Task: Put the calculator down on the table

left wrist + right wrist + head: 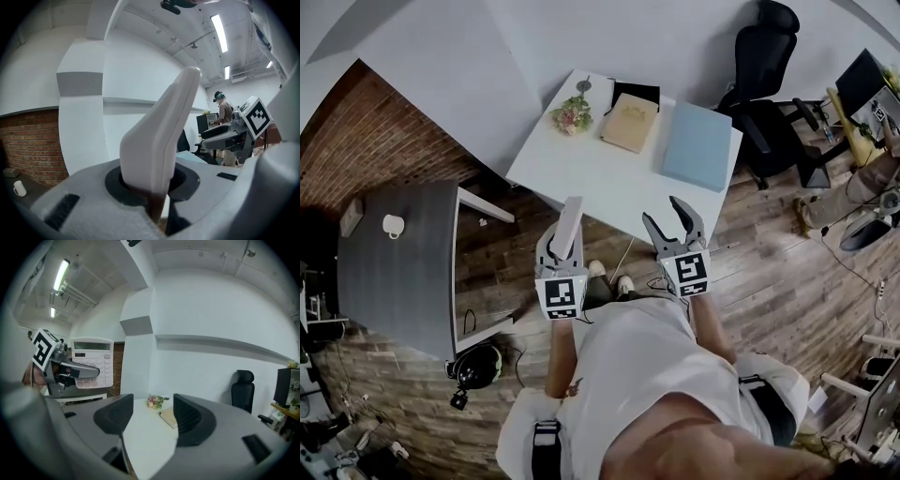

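A white calculator [568, 228] stands on edge in my left gripper [563, 246], just short of the white table's [600, 178] near edge. In the left gripper view its pale casing [161, 140] rises between the jaws, which are shut on it. The right gripper view shows its display and keys [92, 363] held by the left gripper [75, 371]. My right gripper [673, 225] hangs open and empty at the table's near edge; its dark pads [187, 420] frame the tabletop.
On the table lie a small flower bunch [572, 115], a tan book [629, 123], a dark item [636, 92] behind it and a light blue folder [698, 144]. A black office chair [764, 84] stands at the right. A grey desk [398, 262] with a mug [393, 225] is at left.
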`<action>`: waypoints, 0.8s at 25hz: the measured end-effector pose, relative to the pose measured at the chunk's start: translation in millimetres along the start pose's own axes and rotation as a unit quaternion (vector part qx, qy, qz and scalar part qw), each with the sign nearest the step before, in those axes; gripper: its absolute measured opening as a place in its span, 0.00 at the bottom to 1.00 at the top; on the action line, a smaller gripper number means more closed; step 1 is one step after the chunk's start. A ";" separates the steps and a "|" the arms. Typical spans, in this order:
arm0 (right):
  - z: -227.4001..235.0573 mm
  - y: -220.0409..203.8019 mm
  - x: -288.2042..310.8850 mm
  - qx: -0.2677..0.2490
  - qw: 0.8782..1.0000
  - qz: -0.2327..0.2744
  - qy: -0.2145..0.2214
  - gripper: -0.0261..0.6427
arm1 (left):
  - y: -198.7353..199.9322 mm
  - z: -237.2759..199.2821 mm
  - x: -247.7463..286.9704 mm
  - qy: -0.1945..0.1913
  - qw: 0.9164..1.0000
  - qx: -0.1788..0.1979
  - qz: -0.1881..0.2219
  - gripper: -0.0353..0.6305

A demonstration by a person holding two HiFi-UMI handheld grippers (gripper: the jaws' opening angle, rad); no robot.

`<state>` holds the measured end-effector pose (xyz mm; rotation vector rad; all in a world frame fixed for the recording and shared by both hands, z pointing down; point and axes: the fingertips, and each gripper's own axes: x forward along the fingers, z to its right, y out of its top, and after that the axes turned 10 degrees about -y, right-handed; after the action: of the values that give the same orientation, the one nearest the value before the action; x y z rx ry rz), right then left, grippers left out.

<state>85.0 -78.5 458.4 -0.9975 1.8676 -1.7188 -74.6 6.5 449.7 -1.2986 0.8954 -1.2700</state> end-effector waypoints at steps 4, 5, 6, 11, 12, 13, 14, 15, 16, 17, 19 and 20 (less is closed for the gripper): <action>1.3 0.0 14.2 -0.001 1.000 0.001 0.001 0.44 | -4.9 -9.1 9.6 0.002 1.000 -0.001 -0.003 0.16; 1.7 -0.2 17.3 -0.001 1.000 0.000 0.001 0.44 | -5.5 -11.7 12.3 0.002 1.000 -0.002 -0.003 0.16; 2.1 -0.4 20.3 -0.002 1.000 -0.001 0.000 0.44 | -5.6 -14.2 15.0 0.002 1.000 -0.002 -0.002 0.16; 6.2 0.8 39.0 -0.003 1.000 -0.004 -0.006 0.44 | -3.4 -28.8 31.9 -0.004 1.000 -0.001 0.004 0.16; 7.6 2.0 43.8 -0.003 1.000 -0.004 -0.008 0.44 | -3.2 -32.4 36.1 -0.005 1.000 -0.001 0.004 0.16; 9.0 3.3 48.7 -0.004 1.000 -0.004 -0.009 0.44 | -3.0 -36.0 40.3 -0.006 1.000 -0.001 0.005 0.16; 10.3 4.5 53.8 -0.005 1.000 -0.004 -0.011 0.44 | -2.7 -39.8 44.7 -0.007 1.000 -0.002 0.005 0.16; 11.3 5.6 59.0 -0.005 1.000 -0.005 -0.012 0.44 | -2.6 -43.6 49.0 -0.009 1.000 -0.002 0.005 0.16; 12.1 6.5 64.3 -0.006 1.000 -0.005 -0.013 0.44 | -2.6 -47.4 53.3 -0.010 1.000 -0.003 0.005 0.16; 12.8 7.2 69.5 -0.006 1.000 -0.006 -0.015 0.44 | -2.9 -51.3 57.4 -0.012 1.000 -0.003 0.006 0.16; 14.1 8.8 79.7 -0.006 1.000 -0.008 -0.019 0.44 | -3.2 -59.5 65.6 -0.016 1.000 -0.005 0.006 0.16; 14.8 9.5 84.9 -0.007 1.000 -0.009 -0.021 0.44 | -3.2 -63.9 69.8 -0.019 1.000 -0.005 0.006 0.16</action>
<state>37.5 -151.0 460.9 -1.0512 1.8517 -1.6851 -126.7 -72.1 457.3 -1.3190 0.8831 -1.2300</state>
